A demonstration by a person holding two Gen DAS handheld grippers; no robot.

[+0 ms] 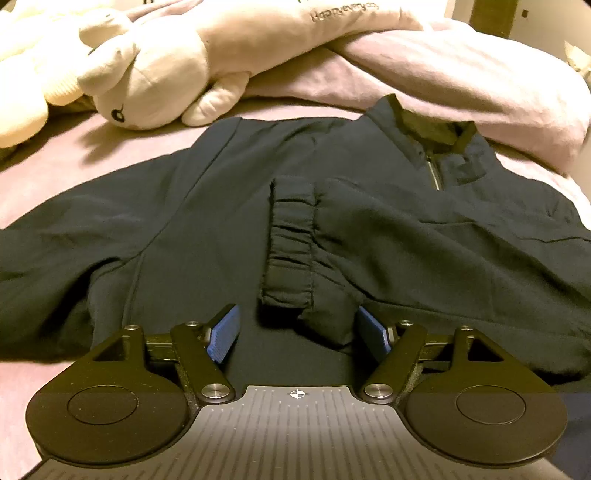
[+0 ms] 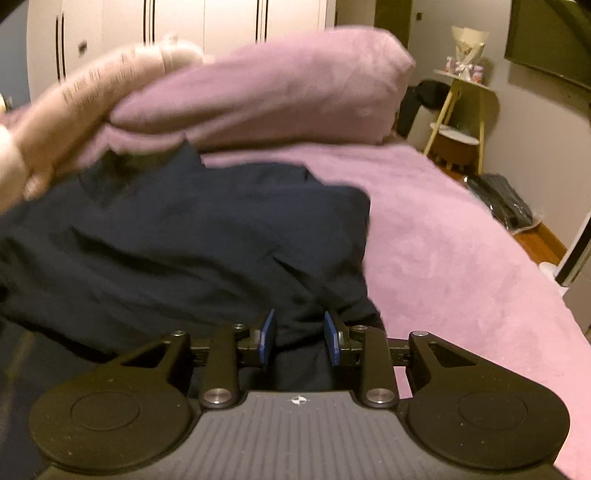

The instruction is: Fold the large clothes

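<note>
Fingers of the left gripper (image 1: 299, 332) spread wide, blue pads (image 1: 225, 334) well apart, nothing pinched between them. Sleeve cuff (image 1: 291, 240) of the dark navy jacket (image 1: 184, 221) lies just ahead of the gap, its ribbed elastic end folded across the jacket's chest; a loose flap of cloth droops down toward the right pad but is not clamped.

Right gripper (image 2: 300, 336) fingers drawn in part way, blue pads (image 2: 267, 334) either side of a bunched fold at the jacket's edge. Cloth fills the gap between them. Whether the pads actually press it I cannot tell (this view is motion-blurred).

Jacket lies spread on the pink bedspread (image 2: 461, 258), front up, collar (image 1: 428, 129) and zip (image 1: 432, 170) at the far end near the pink pillow (image 1: 461, 81). One sleeve runs out to the left in the left wrist view; the other is the one folded in over the chest.

White plush toy (image 1: 147, 74) rests beside the jacket's far shoulder, leaning on the pillow. A second cream plush (image 1: 22, 81) sits at the far left edge.

Containers: the small side stand (image 2: 458, 107) beyond the bed carries a wrapped bouquet (image 2: 467, 44) on its top tier. A clear bag (image 2: 502, 203) lies on the floor by the bed with something dark inside. White wardrobe (image 2: 166, 26) stands shut behind the pillow.
</note>
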